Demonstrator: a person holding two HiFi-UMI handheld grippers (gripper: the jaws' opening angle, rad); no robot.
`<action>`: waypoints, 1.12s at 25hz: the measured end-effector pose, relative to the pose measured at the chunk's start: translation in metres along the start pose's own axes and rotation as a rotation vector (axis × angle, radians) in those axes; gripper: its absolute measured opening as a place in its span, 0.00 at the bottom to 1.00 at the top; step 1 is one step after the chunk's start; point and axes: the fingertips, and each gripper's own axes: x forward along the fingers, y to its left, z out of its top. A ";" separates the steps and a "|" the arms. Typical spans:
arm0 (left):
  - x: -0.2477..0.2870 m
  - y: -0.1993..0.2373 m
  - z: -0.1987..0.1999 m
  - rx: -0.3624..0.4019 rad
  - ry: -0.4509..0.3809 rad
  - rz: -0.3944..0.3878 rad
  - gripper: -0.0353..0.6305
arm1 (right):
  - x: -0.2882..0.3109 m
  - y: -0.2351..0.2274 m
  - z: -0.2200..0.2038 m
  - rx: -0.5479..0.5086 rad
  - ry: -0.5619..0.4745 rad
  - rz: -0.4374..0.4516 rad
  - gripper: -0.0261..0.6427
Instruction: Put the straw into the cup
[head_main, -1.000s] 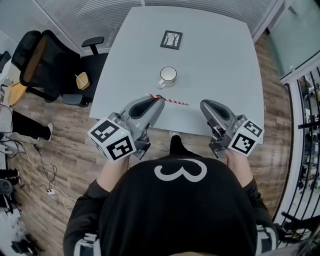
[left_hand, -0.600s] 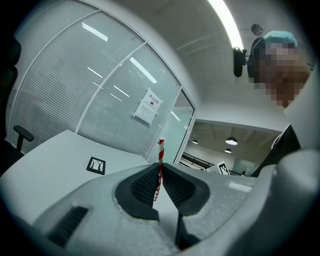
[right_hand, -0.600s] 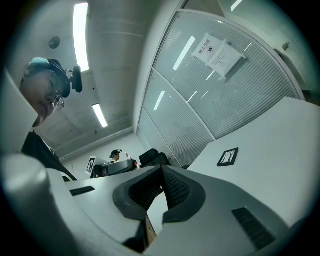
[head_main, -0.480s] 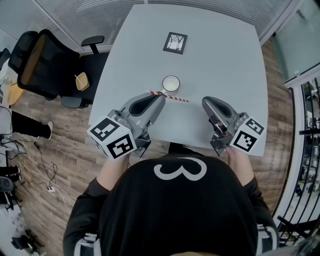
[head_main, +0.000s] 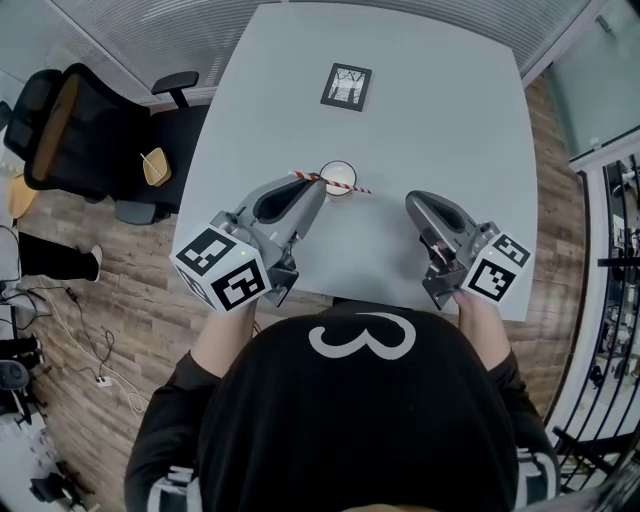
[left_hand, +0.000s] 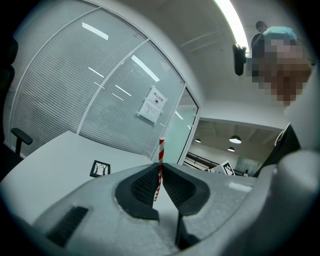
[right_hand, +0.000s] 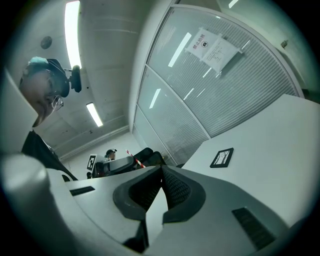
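- Head view looks down on a pale grey table (head_main: 440, 120), almost bare, so both tools have free room above it.
- A black office chair (head_main: 60, 130) stands apart at the left, on the wooden floor and away from the work.
- The left gripper (head_main: 318, 183) reaches over the table to the cup; its jaws are narrow and pinch the straw between the black pads (left_hand: 172, 187).
- The right gripper (head_main: 412, 200) waits beside it with the jaws closed on nothing, tips meeting; I think it is not needed for this step.
- A small framed picture (head_main: 346, 87) lies farther back, well apart from the cup.
- The white cup (head_main: 339, 178) stands upright just in front of the left jaws.
- The red-and-white straw (head_main: 358, 189) lies level across the mouth of the cup and is not yet inside; probably one end must tip down to enter.
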 end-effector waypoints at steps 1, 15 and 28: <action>0.003 0.004 0.000 -0.002 0.002 0.001 0.10 | 0.001 -0.004 0.000 0.003 0.002 -0.003 0.06; 0.020 0.051 -0.009 -0.022 0.025 0.064 0.10 | 0.020 -0.035 -0.002 0.035 0.040 -0.022 0.06; 0.020 0.092 -0.036 -0.065 0.056 0.139 0.10 | 0.040 -0.050 -0.015 0.056 0.081 -0.015 0.06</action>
